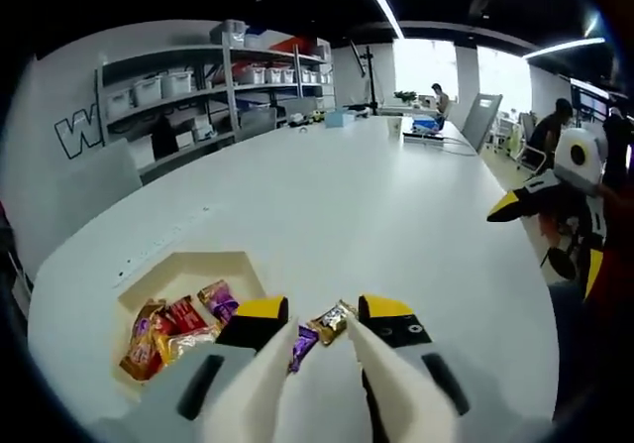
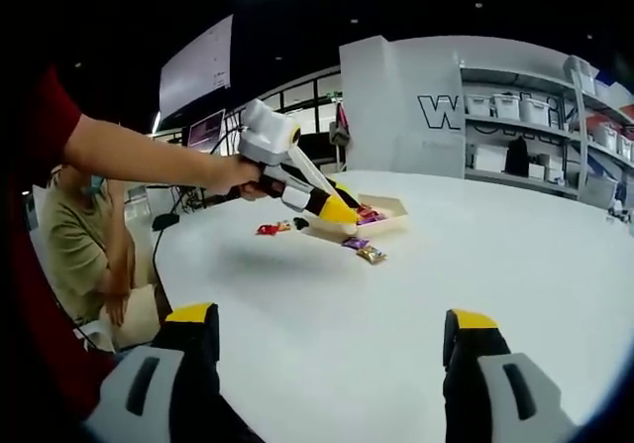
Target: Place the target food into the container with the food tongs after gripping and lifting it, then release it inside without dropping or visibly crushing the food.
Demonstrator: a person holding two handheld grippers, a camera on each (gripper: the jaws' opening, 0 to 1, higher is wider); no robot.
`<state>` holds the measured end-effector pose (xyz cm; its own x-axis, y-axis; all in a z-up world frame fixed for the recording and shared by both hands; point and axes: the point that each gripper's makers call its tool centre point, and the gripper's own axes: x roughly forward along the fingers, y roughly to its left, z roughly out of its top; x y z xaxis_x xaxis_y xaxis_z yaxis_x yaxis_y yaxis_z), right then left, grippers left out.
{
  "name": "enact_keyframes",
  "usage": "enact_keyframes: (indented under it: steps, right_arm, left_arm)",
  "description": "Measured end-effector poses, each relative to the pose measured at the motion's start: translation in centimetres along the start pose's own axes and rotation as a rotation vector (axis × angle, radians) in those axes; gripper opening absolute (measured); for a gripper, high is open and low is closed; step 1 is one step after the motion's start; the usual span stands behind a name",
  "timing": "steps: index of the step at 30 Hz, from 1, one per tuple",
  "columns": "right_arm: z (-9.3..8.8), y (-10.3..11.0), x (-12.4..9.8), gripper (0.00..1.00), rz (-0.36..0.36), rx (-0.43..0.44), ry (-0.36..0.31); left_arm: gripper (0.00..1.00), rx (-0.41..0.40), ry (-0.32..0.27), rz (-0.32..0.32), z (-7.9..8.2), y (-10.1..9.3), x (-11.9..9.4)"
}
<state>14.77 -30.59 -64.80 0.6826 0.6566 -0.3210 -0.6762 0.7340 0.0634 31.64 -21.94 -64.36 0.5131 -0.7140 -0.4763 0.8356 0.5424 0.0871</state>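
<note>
- Above the white table (image 1: 396, 195), left gripper (image 1: 322, 316) is hovering with jaws spread over a gold-wrapped snack (image 1: 332, 321) (not touching).
- Right gripper (image 2: 332, 339) is gaping wide, holding nothing.

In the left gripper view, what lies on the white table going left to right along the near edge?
Orange-yellow packet → red packet → purple packet in the tray → purple packet on the table → gold packet, between the left tongs.
</note>
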Motion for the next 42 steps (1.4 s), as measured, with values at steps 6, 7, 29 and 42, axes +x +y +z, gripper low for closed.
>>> enact_keyframes:
  steps: [6,7,29,42]
  right_arm:
    - [-0.2,-0.2,-0.4,0.93,-0.002,0.010,-0.005]
    - [-0.2,-0.3,-0.5,0.93,-0.003,0.013,-0.007]
    - [-0.5,-0.7,-1.1,0.91,-0.010,0.024,-0.010]
    - [0.3,-0.6,-1.4,0.91,-0.012,0.026,-0.027]
  left_arm:
    - [0.27,-0.007,0.008,0.001,-0.7,-0.3,0.6]
    - [0.27,0.007,0.013,0.001,-0.9,-0.5,0.7]
    - [0.28,0.066,0.072,0.033,-2.5,-0.1,1.5]
    - [0.27,-0.020,0.113,0.003,-3.6,-1.0,1.4]
